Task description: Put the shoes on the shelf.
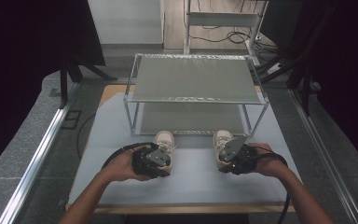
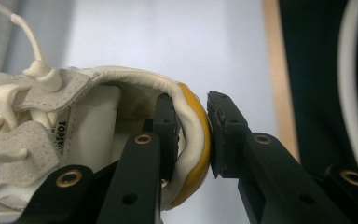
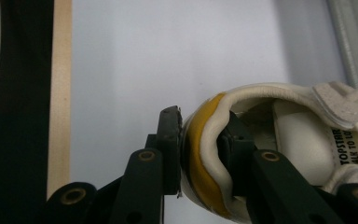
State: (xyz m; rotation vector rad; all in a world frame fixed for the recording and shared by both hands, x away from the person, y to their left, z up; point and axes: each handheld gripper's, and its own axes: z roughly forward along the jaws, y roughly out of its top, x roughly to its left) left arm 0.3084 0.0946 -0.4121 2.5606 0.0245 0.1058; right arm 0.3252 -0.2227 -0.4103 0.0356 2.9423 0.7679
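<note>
High view: table point(image 1: 191, 186), wire rack point(image 1: 193, 79) behind, your two shoes just before it. Left gripper point(image 2: 193, 135) clamps the left shoe point(image 1: 163, 142) heel collar; right gripper point(image 3: 200, 149) clamps the right shoe point(image 1: 221, 140) likewise (yellow heel tabs visible in gripper views).

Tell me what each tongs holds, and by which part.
Left tongs: left shoe, by its heel collar, one jaw inside. Right tongs: right shoe, the same way.
</note>
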